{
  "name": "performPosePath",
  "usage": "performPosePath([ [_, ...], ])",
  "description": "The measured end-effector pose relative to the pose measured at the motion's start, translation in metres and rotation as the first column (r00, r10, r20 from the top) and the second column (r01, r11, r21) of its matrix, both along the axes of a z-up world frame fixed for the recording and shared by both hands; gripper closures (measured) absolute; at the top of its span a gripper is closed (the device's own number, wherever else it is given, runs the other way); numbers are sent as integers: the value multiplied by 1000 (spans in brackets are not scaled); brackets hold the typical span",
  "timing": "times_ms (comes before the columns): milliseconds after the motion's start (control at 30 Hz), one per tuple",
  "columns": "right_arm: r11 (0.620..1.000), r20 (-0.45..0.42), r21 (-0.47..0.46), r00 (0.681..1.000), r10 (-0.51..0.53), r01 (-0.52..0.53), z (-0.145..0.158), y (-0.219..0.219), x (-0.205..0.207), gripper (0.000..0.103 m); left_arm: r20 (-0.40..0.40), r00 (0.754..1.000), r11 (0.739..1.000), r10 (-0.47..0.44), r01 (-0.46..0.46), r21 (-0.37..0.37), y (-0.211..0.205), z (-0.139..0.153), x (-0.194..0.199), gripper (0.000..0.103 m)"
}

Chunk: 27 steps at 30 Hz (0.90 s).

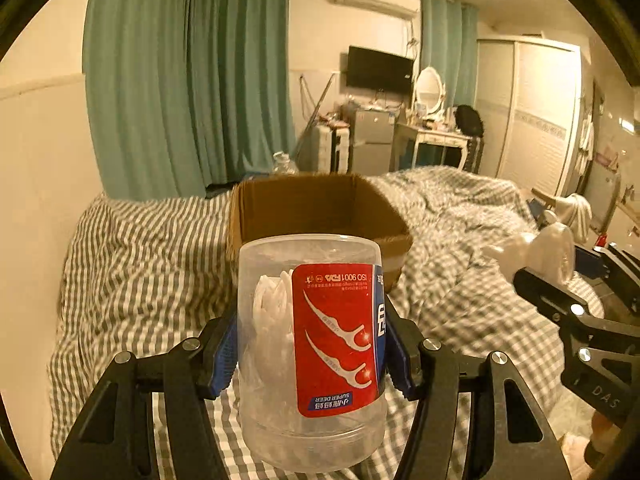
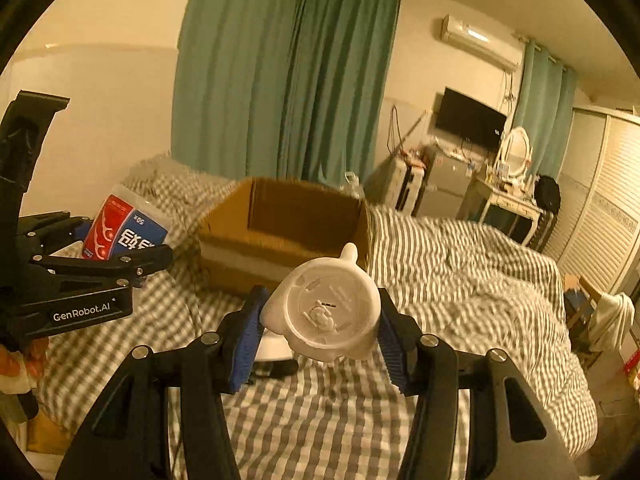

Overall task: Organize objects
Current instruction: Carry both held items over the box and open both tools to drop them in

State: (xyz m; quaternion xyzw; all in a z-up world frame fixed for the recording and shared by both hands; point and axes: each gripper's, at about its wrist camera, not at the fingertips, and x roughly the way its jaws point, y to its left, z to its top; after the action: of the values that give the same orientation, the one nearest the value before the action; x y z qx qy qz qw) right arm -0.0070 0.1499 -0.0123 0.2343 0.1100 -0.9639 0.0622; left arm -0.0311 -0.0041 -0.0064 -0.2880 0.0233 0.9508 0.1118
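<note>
My left gripper (image 1: 310,344) is shut on a clear plastic jar of floss picks (image 1: 312,352) with a red and blue label, held upside down above the bed. The jar also shows at the left of the right wrist view (image 2: 124,232). My right gripper (image 2: 320,320) is shut on a white plastic figurine (image 2: 324,312), its round base facing the camera. The figurine also shows at the right of the left wrist view (image 1: 540,252). An open cardboard box (image 1: 316,208) sits on the bed just beyond both grippers; it also shows in the right wrist view (image 2: 284,232).
The bed has a grey-and-white checked and striped quilt (image 2: 460,272). Teal curtains (image 1: 188,80) hang behind it. A dressing table with a mirror (image 1: 432,120), a small fridge, a wall TV and a white wardrobe (image 1: 532,112) stand at the far right. A small white object lies under the figurine (image 2: 272,350).
</note>
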Motion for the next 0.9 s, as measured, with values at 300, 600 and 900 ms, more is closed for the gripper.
performPosePath([
  [300, 999, -71, 28, 996, 46, -45, 77, -6, -46, 51, -8, 1000, 1000, 2, -2, 4, -6, 46, -58, 41],
  [600, 999, 28, -23, 998, 48, -47, 85, 2, -169, 51, 96, 995, 999, 7, -11, 34, -14, 46, -181, 41],
  [900, 996, 237, -64, 969, 76, -62, 26, 26, -316, 51, 204, 979, 1000, -4, 5, -6, -13, 1, -297, 41],
])
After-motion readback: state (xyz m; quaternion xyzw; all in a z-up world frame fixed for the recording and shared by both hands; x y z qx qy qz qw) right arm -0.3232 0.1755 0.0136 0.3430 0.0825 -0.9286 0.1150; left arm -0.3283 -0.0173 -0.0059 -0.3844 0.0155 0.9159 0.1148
